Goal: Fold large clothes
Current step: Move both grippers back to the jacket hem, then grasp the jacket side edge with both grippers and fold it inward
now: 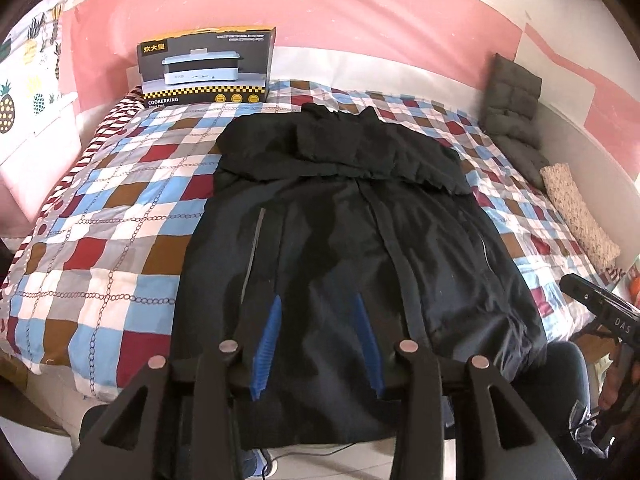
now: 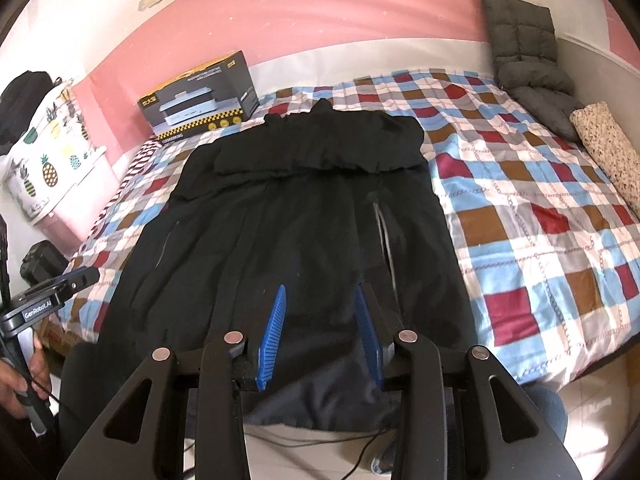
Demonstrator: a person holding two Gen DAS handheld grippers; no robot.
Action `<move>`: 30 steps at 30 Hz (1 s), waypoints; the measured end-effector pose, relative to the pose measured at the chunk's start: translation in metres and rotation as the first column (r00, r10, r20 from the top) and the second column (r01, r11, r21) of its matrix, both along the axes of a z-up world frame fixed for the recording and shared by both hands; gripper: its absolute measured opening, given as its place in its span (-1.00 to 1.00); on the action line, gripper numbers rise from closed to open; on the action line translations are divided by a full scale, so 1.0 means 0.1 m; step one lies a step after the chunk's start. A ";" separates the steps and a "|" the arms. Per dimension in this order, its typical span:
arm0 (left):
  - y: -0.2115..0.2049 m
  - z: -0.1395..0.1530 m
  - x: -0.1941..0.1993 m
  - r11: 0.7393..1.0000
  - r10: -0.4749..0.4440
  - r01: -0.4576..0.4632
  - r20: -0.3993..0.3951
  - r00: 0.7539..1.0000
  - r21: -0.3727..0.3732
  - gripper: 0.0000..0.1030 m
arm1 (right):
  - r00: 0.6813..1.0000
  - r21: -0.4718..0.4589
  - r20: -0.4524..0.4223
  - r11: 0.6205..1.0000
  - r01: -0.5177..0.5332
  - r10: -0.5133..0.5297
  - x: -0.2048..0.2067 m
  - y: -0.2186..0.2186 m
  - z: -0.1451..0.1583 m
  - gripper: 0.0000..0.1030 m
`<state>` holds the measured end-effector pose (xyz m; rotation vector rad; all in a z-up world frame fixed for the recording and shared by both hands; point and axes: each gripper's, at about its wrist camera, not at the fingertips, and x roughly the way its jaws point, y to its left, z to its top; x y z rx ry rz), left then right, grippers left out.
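At the far left a pineapple-print bag [image 1: 28, 76] leans by the wall, and a cooker box [image 1: 208, 66] stands at the head of the bed [image 1: 100, 216]. The checked quilt is bare on that side up to the coat [image 1: 340, 232], which lies flat down the middle, collar end toward the wall and hem hanging over the near edge.

The coat looks partly folded. Its sides appear turned in, giving a long, fairly straight-edged panel, and a band of cloth, sleeves or hood, I cannot tell which, lies across the upper part. I judge the lengthwise folds done and the crosswise folds still to come: hem up toward the collar, perhaps twice.

The left gripper [image 1: 316, 344] hovers over the hem, jaws partly spread, nothing between the blue pads [image 1: 266, 344]; whether they brush the cloth is unclear. The right gripper [image 2: 320, 336] hangs over the hem as well, jaws likewise apart and empty, so the coat is held by neither.

Right of the coat the quilt runs bare to a grey cushion [image 2: 524, 44] and a speckled roll [image 2: 608, 148] against the wall.
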<state>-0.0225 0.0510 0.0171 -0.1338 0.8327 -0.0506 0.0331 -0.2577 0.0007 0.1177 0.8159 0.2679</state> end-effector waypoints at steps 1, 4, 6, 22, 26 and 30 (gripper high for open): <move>-0.01 0.00 -0.02 1.000 -0.001 0.001 -0.002 1.000 0.003 -0.19 | 1.000 0.000 -0.003 1.000 -0.002 0.002 -0.02 0.01 -0.01 -0.28; -0.05 -0.01 -0.10 1.000 -0.003 0.003 -0.005 1.000 0.009 -0.17 | 1.000 -0.002 -0.011 1.000 -0.013 0.013 -0.07 0.03 -0.05 -0.17; -0.07 -0.03 -0.12 1.000 -0.005 0.006 -0.010 1.000 0.011 -0.16 | 1.000 -0.005 -0.009 1.000 -0.017 0.017 -0.10 0.04 -0.06 -0.03; -0.12 -0.11 -0.11 0.999 -0.009 0.010 -0.029 1.000 0.038 -0.08 | 0.999 0.008 -0.038 1.000 -0.003 0.003 -0.08 -0.03 -0.18 -0.01; -0.07 -0.16 -0.09 0.999 0.004 -0.003 -0.037 0.999 0.048 -0.05 | 0.999 0.014 -0.049 1.000 0.015 -0.014 -0.06 -0.11 -0.22 -0.01; 0.05 -0.26 -0.05 0.997 0.036 -0.032 -0.052 0.998 0.075 -0.03 | 0.996 0.014 -0.078 0.999 0.050 -0.049 0.00 -0.25 -0.31 0.00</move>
